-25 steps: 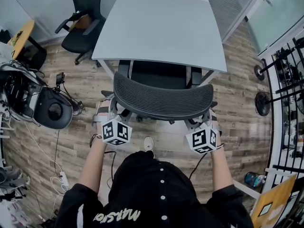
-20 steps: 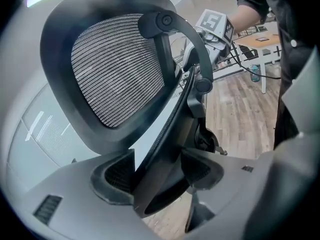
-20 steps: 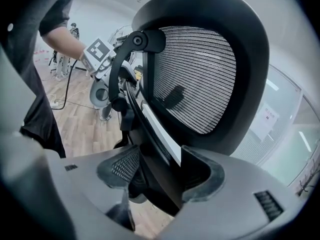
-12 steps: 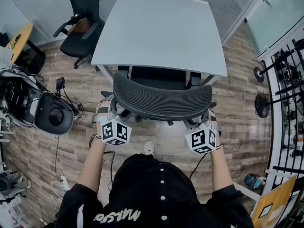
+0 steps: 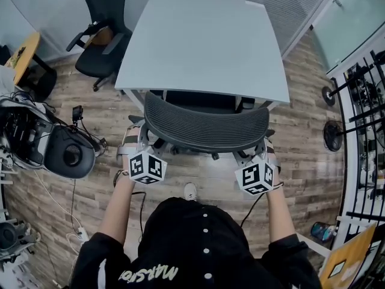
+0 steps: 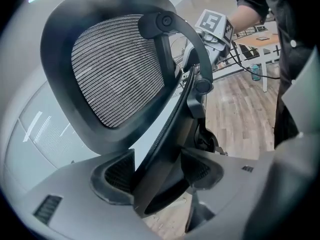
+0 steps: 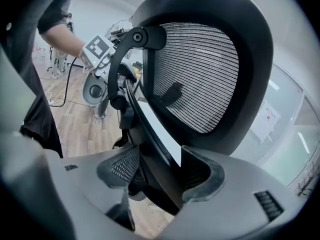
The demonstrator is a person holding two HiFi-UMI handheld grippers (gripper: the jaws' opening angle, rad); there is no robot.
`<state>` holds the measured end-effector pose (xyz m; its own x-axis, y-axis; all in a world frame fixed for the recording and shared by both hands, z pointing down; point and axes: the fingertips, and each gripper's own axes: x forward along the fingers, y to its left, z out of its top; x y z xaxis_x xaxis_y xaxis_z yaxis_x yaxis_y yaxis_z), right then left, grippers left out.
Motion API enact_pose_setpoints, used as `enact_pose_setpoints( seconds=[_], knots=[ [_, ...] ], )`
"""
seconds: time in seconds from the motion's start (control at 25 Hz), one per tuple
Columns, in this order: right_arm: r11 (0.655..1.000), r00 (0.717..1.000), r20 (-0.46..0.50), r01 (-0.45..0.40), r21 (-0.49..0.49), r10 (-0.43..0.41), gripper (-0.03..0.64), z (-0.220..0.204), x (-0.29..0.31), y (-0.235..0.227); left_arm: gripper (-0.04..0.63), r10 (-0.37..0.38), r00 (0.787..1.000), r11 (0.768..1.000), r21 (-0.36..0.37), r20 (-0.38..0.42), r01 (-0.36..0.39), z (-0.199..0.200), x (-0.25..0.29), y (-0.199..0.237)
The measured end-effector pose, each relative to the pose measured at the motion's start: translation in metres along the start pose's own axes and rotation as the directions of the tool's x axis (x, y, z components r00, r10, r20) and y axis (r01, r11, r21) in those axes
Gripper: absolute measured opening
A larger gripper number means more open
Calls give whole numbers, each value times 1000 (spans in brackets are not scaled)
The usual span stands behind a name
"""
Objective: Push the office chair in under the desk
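Chair: the office chair [image 5: 207, 128] faces the desk [image 5: 204, 41], its seat mostly under the top and its mesh back just outside the near edge
Left tongs: the left gripper [image 6: 156, 176] has its jaws set wide and closed on the black side bar [image 6: 170, 129] of the chair back, the bar filling the gap between the pads
Right tongs: the right gripper [image 7: 160, 176] holds the matching bar on the other side in the same way, jaws wide and pressed on it
Step in hand: rolling the chair forward, by the look of it near the end of the push
How to do it well: press evenly with both sides so the chair goes in straight, not slewing toward either desk leg [image 5: 135, 94]; push low and level along the wooden floor [image 5: 204, 170] so the back does not tip
Watch for: the mesh back meeting the desk edge, which is the likely place to stop
Left to do: a short last push, then let go of both bars
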<state>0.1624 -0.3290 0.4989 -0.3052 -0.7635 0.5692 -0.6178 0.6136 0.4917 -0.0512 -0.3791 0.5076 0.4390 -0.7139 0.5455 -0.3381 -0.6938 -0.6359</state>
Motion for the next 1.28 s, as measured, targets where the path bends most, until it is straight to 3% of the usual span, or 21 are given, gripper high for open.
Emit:
enact_pose_setpoints(
  seconds=[1.28],
  knots=[
    [1000, 1000, 5, 15, 0, -15, 279, 6, 31, -26, 301, 16, 999, 1000, 12, 30, -17, -1, 31, 28]
  ],
)
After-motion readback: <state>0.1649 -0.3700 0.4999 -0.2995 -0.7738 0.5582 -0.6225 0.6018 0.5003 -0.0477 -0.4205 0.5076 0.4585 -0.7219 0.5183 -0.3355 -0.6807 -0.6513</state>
